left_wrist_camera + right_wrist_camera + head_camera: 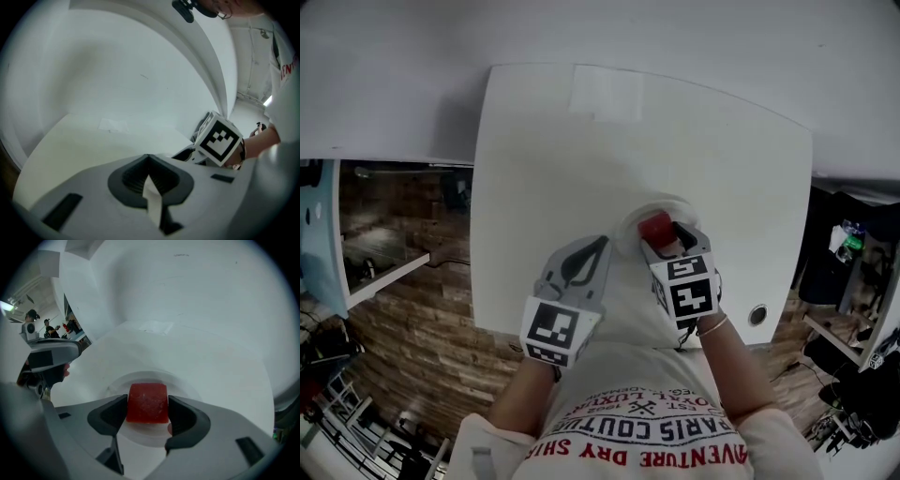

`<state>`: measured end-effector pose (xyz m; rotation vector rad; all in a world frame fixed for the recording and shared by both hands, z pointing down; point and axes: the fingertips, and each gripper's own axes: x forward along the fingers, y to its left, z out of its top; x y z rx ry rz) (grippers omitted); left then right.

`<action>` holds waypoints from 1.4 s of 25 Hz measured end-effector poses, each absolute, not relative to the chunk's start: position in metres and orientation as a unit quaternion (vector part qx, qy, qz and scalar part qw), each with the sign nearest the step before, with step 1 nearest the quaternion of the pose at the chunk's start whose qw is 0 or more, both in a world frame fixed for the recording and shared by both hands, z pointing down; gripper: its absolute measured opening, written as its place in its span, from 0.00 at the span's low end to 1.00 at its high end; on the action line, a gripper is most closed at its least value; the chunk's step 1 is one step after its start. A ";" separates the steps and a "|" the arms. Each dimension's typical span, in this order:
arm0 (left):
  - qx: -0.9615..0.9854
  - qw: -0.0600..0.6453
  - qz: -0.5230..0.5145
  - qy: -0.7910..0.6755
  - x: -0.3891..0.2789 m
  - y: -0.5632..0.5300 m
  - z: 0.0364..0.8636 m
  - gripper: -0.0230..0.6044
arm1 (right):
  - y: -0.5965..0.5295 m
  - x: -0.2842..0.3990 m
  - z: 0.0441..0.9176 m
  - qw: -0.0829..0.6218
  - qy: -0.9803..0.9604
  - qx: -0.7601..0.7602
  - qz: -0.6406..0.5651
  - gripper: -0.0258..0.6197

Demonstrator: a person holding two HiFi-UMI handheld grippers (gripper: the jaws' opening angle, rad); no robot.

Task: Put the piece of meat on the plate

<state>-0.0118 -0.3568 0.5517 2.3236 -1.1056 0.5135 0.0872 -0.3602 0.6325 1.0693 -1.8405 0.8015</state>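
Red piece of meat (147,399) clamped in the right hand-held gripper (147,411) above the white plate (180,384); left hand-held gripper (149,164) closed. Placing step, apparently: next, lower and release.

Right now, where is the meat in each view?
Head view: the meat is right of centre, in the right gripper, over the plate.
Left gripper view: not in it; only the right gripper's marker cube shows, at the right.
Right gripper view: low centre, clamped between the jaws, over the plate.
Shared landmark: the pale patch on the table.
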 end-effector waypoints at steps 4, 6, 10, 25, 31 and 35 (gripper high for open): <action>0.859 0.255 0.173 -0.409 -0.006 -0.357 0.539 0.04 | -0.366 0.089 0.617 0.360 -0.746 0.444 0.343 0.47; 0.861 0.251 0.169 -0.408 -0.003 -0.356 0.532 0.04 | -0.371 0.093 0.603 0.329 -0.750 0.454 0.351 0.47; 0.866 0.238 0.166 -0.408 0.001 -0.352 0.522 0.04 | -0.376 0.104 0.576 0.277 -0.748 0.482 0.361 0.32; 0.893 0.133 0.117 -0.415 0.022 -0.341 0.426 0.04 | -0.344 0.127 0.448 0.165 -0.790 0.548 0.221 0.06; 0.896 0.068 0.079 -0.433 0.019 -0.337 0.362 0.04 | -0.328 0.133 0.378 0.115 -0.807 0.564 0.132 0.06; 0.900 0.043 0.064 -0.430 0.022 -0.328 0.336 0.04 | -0.319 0.136 0.344 0.085 -0.811 0.572 0.091 0.06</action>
